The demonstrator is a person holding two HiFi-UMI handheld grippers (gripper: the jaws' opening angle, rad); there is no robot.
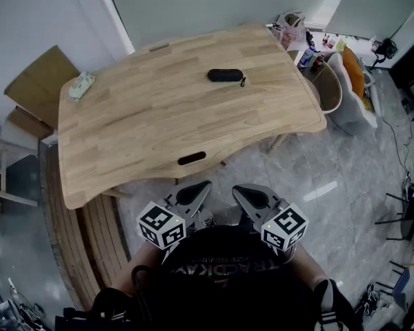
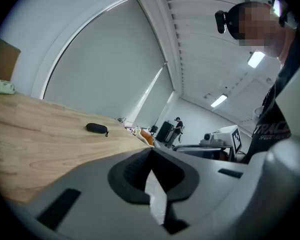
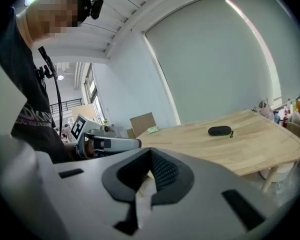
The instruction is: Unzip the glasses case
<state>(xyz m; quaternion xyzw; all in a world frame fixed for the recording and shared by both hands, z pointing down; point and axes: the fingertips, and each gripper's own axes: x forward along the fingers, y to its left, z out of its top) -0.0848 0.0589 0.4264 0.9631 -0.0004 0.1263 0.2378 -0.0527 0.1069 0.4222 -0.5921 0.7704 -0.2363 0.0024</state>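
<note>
Head view has both grippers held low in front of the person's body, short of the near edge of the wooden table (image 1: 159,136), so the task looks not yet begun: this is the approach stage. The left gripper (image 1: 192,197) has its jaws pressed together with nothing between them, and the right gripper (image 1: 256,200) is the same, closed and empty. The glasses case (image 1: 225,76), a dark oval pouch, lies flat towards the far side of the table, well apart from both grippers, with a small pull tab (image 1: 242,82) sticking out at its right end. It appears zipped up all round, so whether anything is inside cannot be told. As I judge it, the next move calls for reaching across the table, opening both sets of jaws, pinning the case with one gripper and pinching the tab with the other. A small pale green packet (image 1: 81,85) sits at the table's left corner, clear of the work.
</note>
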